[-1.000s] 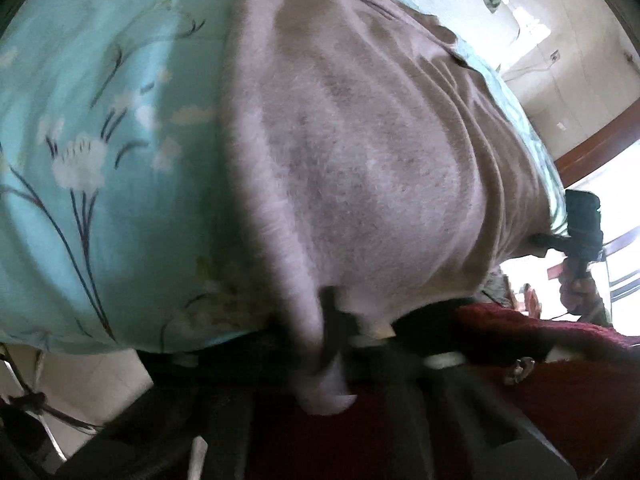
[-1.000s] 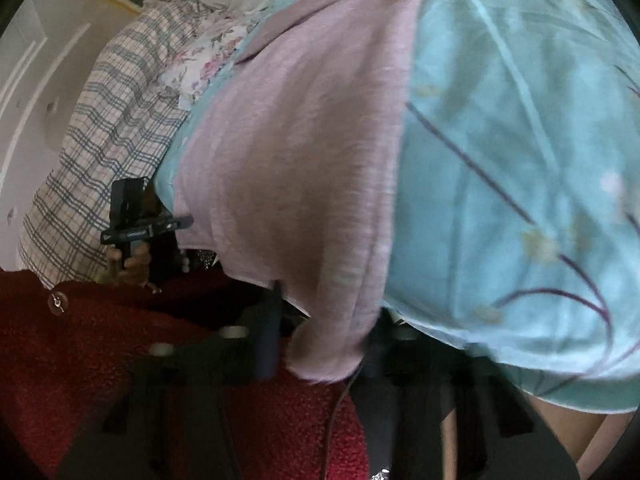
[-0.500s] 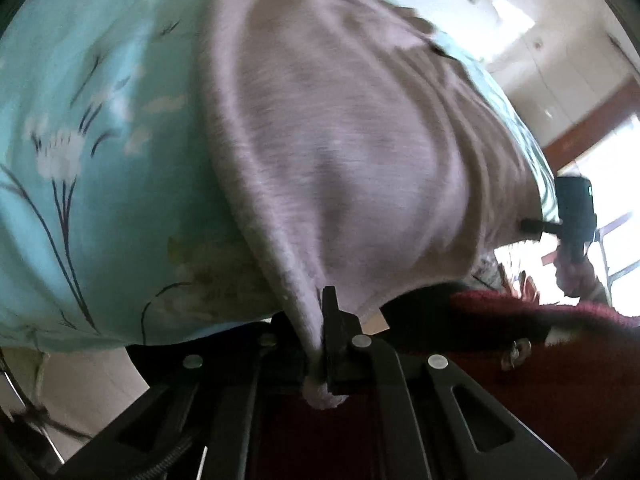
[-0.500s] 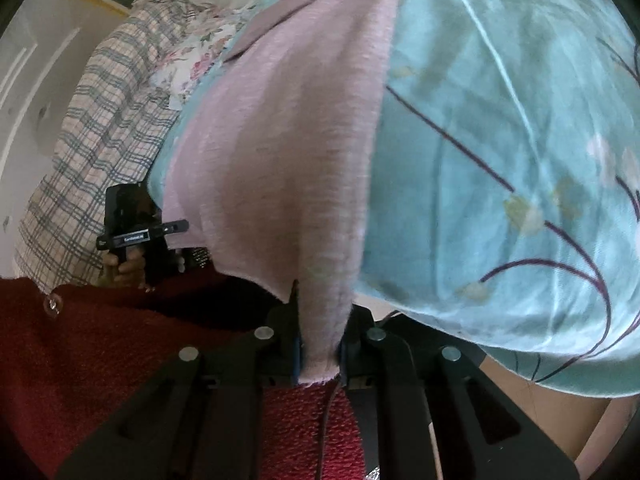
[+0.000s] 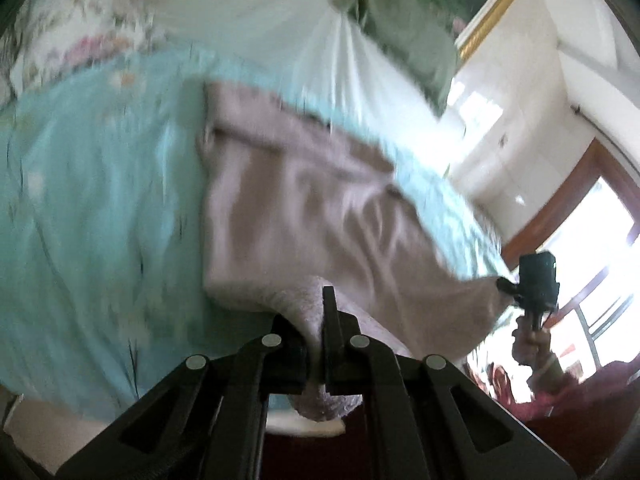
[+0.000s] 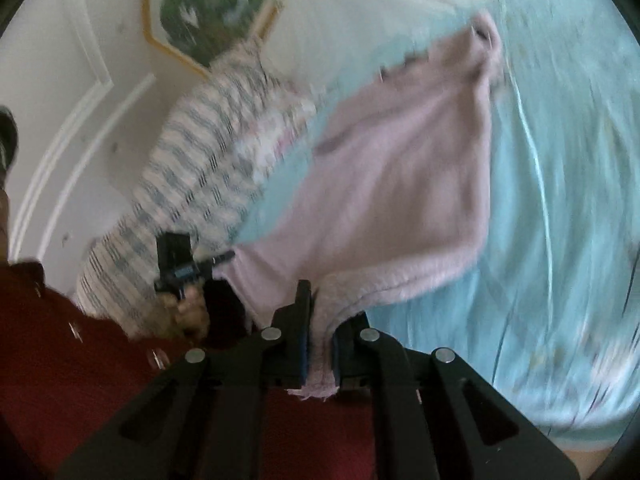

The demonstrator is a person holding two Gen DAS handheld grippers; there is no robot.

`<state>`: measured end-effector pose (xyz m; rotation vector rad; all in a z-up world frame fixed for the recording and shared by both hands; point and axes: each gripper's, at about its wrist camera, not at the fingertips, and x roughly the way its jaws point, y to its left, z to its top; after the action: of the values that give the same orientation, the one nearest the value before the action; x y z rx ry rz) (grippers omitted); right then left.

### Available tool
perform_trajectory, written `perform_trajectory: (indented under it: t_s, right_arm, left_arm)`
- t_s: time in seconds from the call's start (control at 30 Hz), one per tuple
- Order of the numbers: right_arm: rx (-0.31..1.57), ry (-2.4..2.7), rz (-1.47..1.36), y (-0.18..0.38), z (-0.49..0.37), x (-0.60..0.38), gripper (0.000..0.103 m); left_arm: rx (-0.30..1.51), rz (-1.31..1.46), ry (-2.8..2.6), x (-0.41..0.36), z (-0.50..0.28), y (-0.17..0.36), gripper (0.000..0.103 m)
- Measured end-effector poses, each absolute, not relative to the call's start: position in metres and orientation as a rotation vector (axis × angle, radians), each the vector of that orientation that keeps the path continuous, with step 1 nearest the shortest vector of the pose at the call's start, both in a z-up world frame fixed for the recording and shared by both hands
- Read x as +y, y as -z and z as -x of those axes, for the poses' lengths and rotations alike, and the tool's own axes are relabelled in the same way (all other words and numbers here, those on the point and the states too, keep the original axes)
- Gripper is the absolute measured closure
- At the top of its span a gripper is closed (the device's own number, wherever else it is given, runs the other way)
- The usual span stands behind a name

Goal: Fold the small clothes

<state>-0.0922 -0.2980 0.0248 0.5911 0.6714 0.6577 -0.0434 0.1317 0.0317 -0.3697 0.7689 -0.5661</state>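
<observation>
Evidently soft, light and limp, the mauve garment (image 5: 304,208) lies on the turquoise bedspread (image 5: 100,208), its near hem corners pinched by the left gripper (image 5: 316,344) at 6 o'clock and the right gripper (image 6: 320,344), whose jaws have just been closing on the cloth; corner holds suit it, sagging likely

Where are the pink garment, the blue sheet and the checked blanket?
pink garment (image 6: 400,184), right wrist view, middle of the cloth.
blue sheet (image 5: 100,220), left wrist view, bare stretch.
checked blanket (image 6: 192,184), right wrist view, its striped middle.
</observation>
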Motion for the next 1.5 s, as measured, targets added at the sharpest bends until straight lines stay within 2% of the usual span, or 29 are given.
perform_trajectory:
  t_s: [0.17,0.3,0.7,0.93,1.17,1.2,1.23,1.27,1.3,1.33,1.37,1.43,1.5]
  right_arm:
    - [0.564,-0.564,-0.544,-0.061,0.055,-0.310,0.093]
    - [0.504,-0.464,-0.511,-0.087,0.008,-0.326,0.093]
    - [0.591,-0.209,-0.430,-0.097,-0.154,-0.366,0.093]
    - [0.700,-0.167,-0.447,-0.068,-0.216,-0.375,0.093]
    - [0.832,-0.122,-0.474,-0.035,-0.255,-0.384,0.092]
    - [0.833,-0.127,-0.489,-0.036,-0.254,-0.387,0.092]
    - [0.829,-0.133,-0.506,-0.039,-0.249,-0.390,0.092]
    - [0.815,-0.130,-0.519,-0.045,-0.240,-0.394,0.087]
    - [0.803,-0.111,-0.516,-0.051,-0.231,-0.396,0.068]
    - [0.790,-0.092,-0.513,-0.055,-0.226,-0.398,0.055]
    - [0.749,-0.052,-0.504,-0.064,-0.210,-0.402,0.030]
    - [0.703,-0.034,-0.480,-0.076,-0.195,-0.398,0.027]
    - [0.694,-0.108,-0.433,-0.084,-0.186,-0.379,0.038]
  left_arm:
    - [0.640,0.376,0.488,0.130,-0.008,-0.065,0.100]
    - [0.610,0.359,0.456,0.123,-0.062,-0.079,0.100]
    - [0.690,0.206,0.288,0.096,-0.237,-0.079,0.100]
    - [0.821,0.159,0.230,0.085,-0.319,-0.036,0.099]
    - [0.953,0.203,0.218,0.089,-0.353,0.009,0.097]
    - [0.952,0.210,0.225,0.091,-0.350,0.009,0.095]
    - [0.949,0.210,0.229,0.093,-0.344,0.006,0.088]
    - [0.941,0.205,0.228,0.095,-0.338,0.003,0.081]
    - [0.926,0.197,0.230,0.096,-0.328,-0.001,0.066]
    - [0.912,0.192,0.236,0.096,-0.317,-0.005,0.058]
    - [0.902,0.186,0.246,0.095,-0.305,-0.009,0.058]
    - [0.893,0.182,0.289,0.086,-0.285,-0.018,0.058]
    - [0.894,0.167,0.385,0.066,-0.267,-0.020,0.058]
